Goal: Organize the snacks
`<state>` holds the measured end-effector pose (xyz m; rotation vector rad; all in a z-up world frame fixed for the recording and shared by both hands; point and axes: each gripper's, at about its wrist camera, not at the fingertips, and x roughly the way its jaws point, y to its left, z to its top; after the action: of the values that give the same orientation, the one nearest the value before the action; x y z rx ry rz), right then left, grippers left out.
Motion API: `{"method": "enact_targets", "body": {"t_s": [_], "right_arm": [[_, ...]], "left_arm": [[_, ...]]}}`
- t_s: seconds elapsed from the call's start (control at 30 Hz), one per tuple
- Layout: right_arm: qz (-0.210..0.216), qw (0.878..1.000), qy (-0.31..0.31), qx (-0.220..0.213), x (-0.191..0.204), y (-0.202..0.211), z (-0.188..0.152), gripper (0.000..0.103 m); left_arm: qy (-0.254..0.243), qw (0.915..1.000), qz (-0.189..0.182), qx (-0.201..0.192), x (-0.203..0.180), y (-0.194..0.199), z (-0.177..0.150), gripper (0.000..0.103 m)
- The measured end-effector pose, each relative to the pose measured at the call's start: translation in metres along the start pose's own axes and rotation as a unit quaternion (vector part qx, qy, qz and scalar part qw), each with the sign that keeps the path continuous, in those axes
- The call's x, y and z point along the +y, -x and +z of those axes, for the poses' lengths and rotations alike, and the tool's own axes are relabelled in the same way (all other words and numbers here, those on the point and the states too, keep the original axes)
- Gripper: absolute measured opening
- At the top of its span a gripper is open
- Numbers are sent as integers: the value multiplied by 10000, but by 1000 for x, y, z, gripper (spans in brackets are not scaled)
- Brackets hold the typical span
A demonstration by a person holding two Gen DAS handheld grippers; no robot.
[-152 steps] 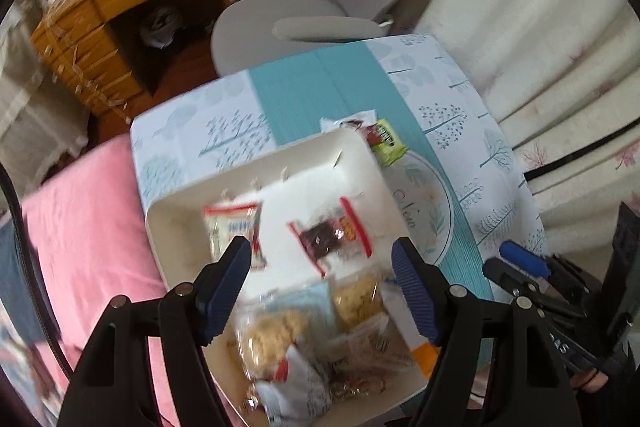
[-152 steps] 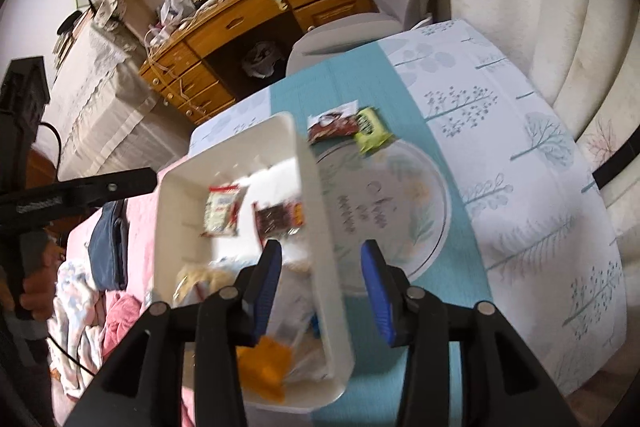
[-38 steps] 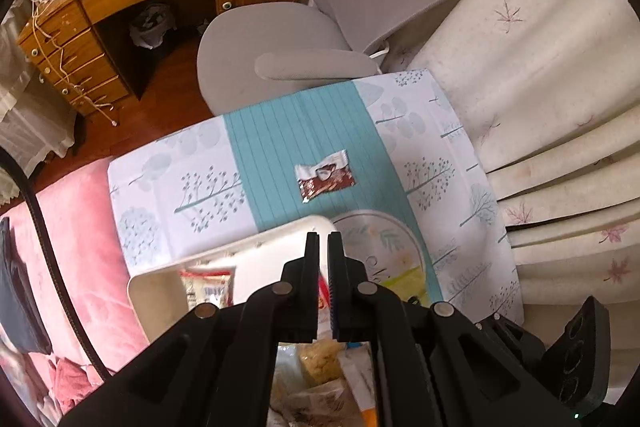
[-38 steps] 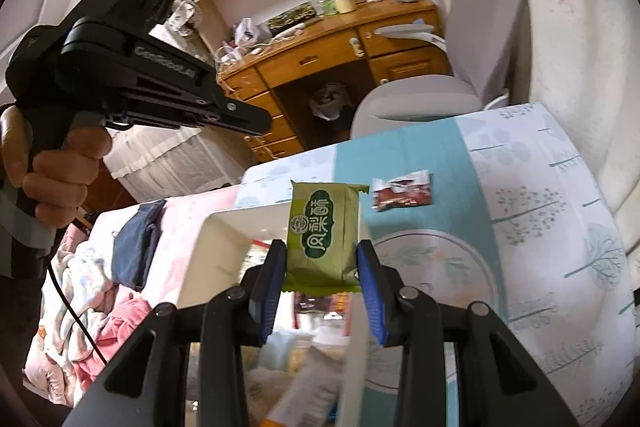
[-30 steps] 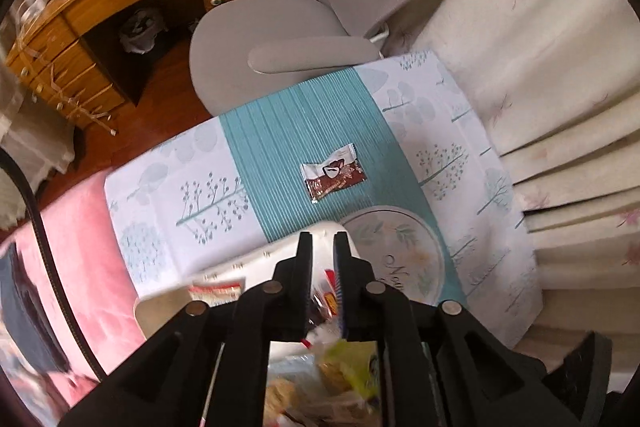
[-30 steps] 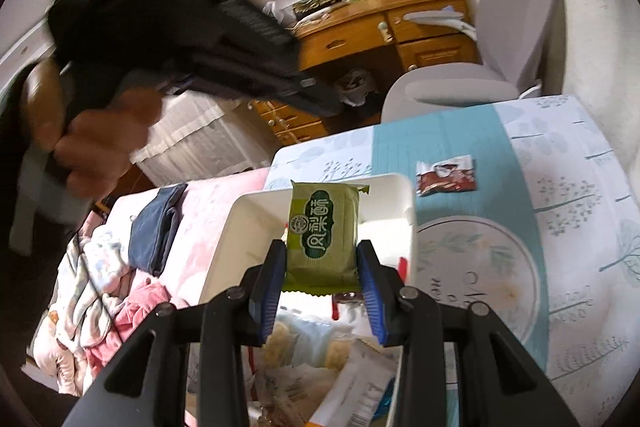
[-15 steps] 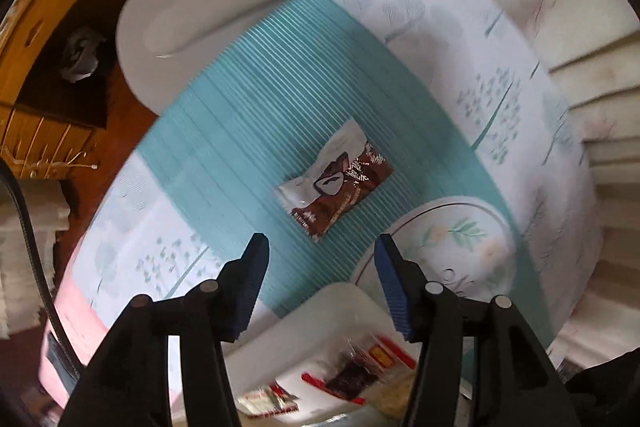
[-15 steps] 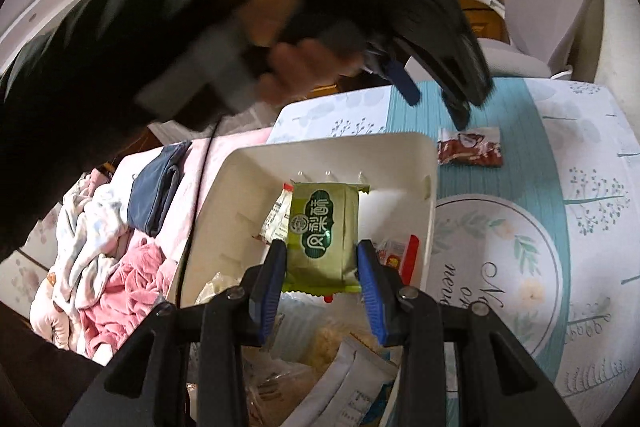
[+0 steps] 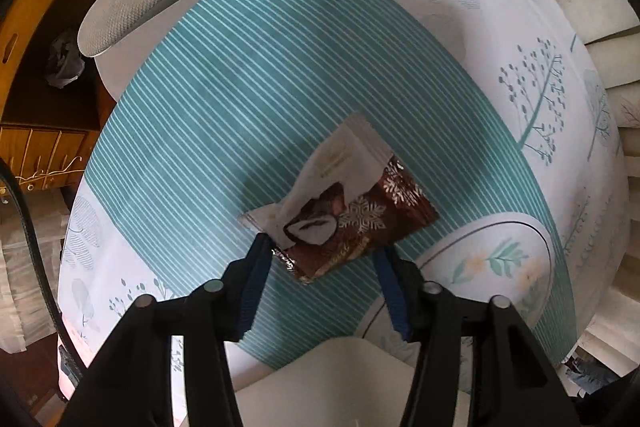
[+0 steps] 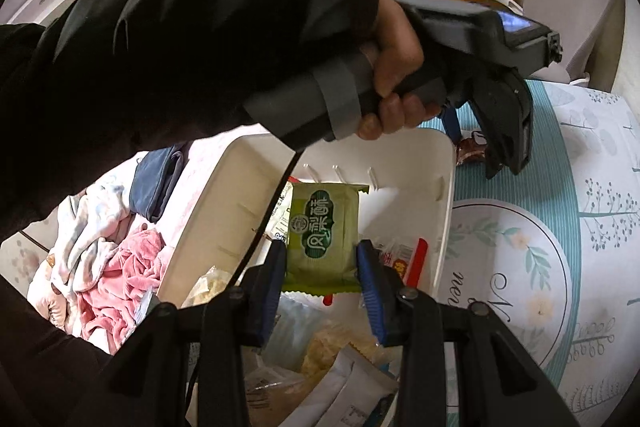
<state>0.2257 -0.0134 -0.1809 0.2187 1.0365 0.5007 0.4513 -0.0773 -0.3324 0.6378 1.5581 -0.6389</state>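
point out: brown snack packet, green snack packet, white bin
brown snack packet (image 9: 360,223): left wrist view, middle of the wrapper
green snack packet (image 10: 323,231): right wrist view, on its printed front
white bin (image 10: 447,211): right wrist view, on its right wall

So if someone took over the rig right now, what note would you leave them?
Left gripper: over the brown packet on the tablecloth, jaws closing around its near end, not yet gripping.
Right gripper: shut on the green packet, held above the white box.
Done: several snacks already lie in the box.
Left: drop the green packet in; grip the brown one and move it to the box.
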Motion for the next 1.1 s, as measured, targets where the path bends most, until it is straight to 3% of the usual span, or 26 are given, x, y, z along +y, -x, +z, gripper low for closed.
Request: {"method": "enact_targets", "body": {"t_s": [0.2, 0.4, 0.67, 0.93, 1.1], "right_arm": [[-40, 10000, -75, -3, -3, 0, 1, 37], [-76, 9999, -90, -30, -2, 5, -1, 37], [-159, 9999, -44, -41, 6, 14, -1, 37], [-356, 9992, -183, -86, 13, 26, -6, 37], [-408, 9985, -353, -128, 17, 36, -9, 37]], "left_arm": [[109, 9997, 81, -213, 3, 4, -1, 33], [245, 9990, -45, -382, 17, 9, -2, 25], [630, 9949, -72, -783, 29, 57, -25, 21], [1168, 9831, -43, -1410, 48, 135, -92, 21], [1557, 9761, -113, -1510, 53, 164, -145, 21]]}}
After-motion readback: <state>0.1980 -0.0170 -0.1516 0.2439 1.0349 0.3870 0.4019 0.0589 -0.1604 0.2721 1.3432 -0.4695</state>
